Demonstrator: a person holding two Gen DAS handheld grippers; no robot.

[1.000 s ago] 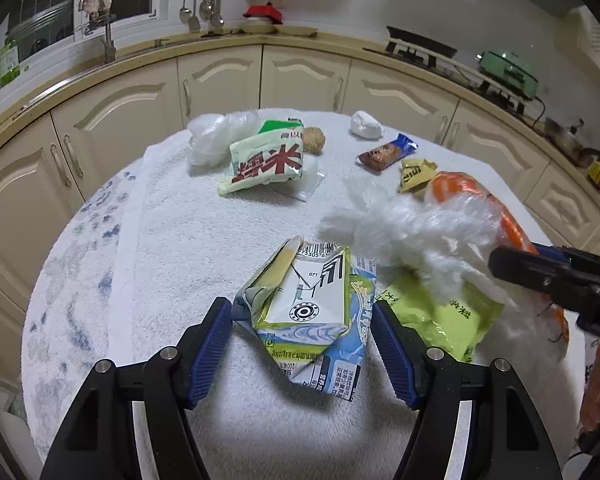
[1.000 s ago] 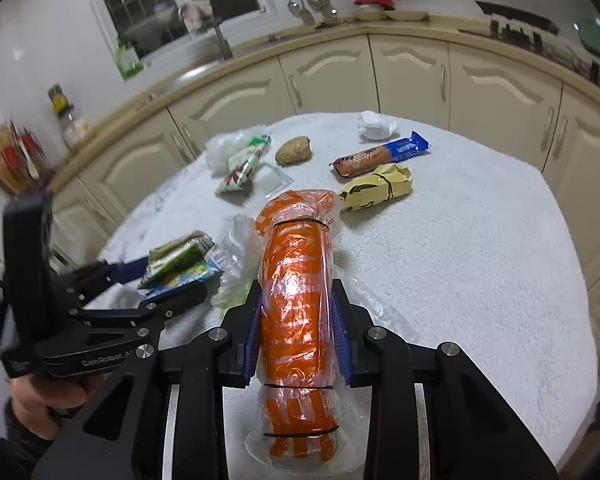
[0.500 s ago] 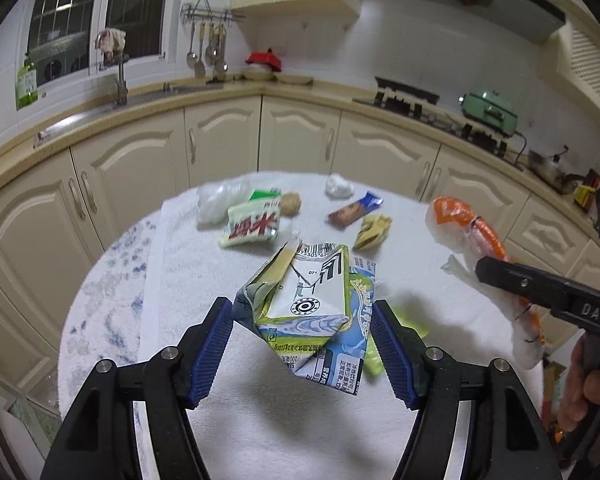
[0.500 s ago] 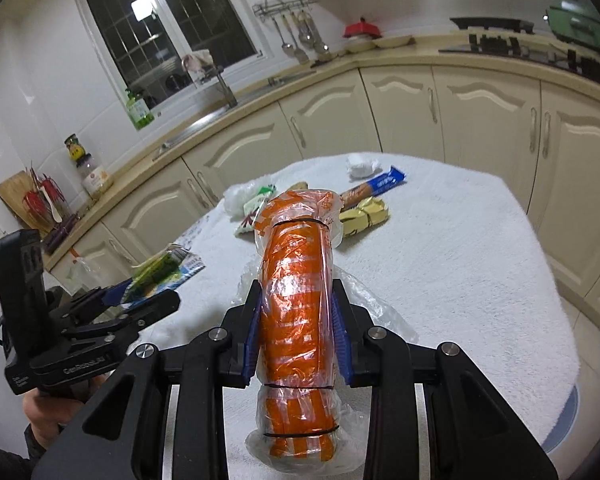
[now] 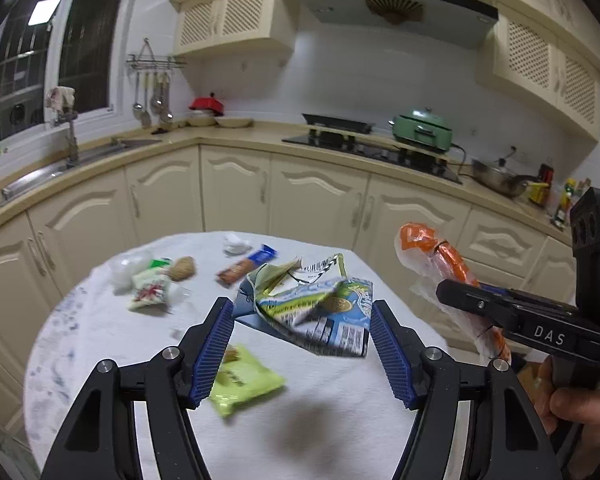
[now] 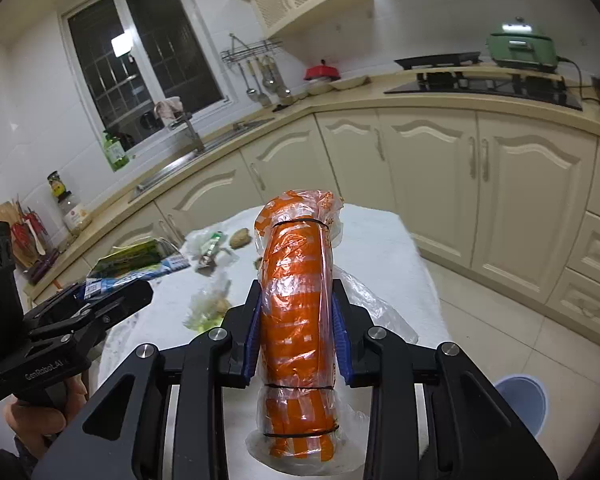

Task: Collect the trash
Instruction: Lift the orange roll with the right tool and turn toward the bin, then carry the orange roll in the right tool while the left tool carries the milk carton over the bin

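Note:
My left gripper (image 5: 302,322) is shut on a crushed blue, green and white carton (image 5: 312,304), held in the air above the round white-towelled table (image 5: 100,340). My right gripper (image 6: 296,332) is shut on an orange roll wrapped in clear plastic (image 6: 296,280), lifted above the table's near edge. The left wrist view shows that roll (image 5: 428,248) at the right. Left on the table are a yellow-green packet (image 5: 244,384), a red-and-green packet (image 5: 150,290), a brown lump (image 5: 183,267), a blue-and-orange wrapper (image 5: 246,266) and a white crumpled wad (image 5: 236,243).
Cream cabinets (image 5: 316,204) curve round behind the table, with a sink (image 5: 60,164) at the left and a hob (image 5: 364,148) at the right. A blue round container (image 6: 522,402) stands on the tiled floor to the right of the table.
Both grippers have risen and drawn back from the table with their loads. The table now looks smaller and lower. The carton has tilted in the left jaws.

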